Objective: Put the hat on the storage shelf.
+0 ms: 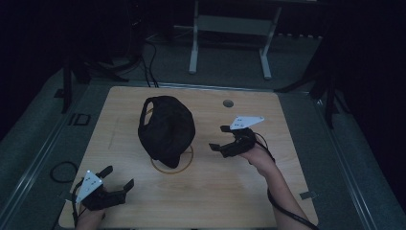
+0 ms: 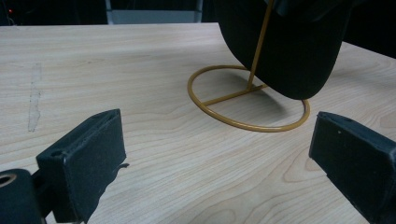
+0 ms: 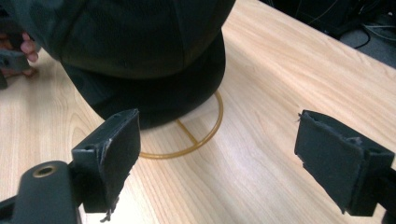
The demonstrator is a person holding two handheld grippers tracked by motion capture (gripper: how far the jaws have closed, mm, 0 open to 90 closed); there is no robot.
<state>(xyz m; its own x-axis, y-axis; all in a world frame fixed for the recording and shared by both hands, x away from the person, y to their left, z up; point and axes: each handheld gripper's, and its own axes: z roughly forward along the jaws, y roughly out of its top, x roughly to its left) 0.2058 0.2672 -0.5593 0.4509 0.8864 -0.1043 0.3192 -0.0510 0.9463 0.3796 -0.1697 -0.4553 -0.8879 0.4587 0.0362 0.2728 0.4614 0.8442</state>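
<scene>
**Cap on stand, both tongs wide**

A black cap (image 1: 166, 128) sat on a gold wire stand (image 2: 247, 95) near the middle of the desk (image 1: 239, 187). The left tongs (image 1: 116, 178) hovered at the near left corner, jaws wide and empty. The right tongs (image 1: 219, 138) hovered just right of the cap, also spread wide, holding nothing.
</scene>
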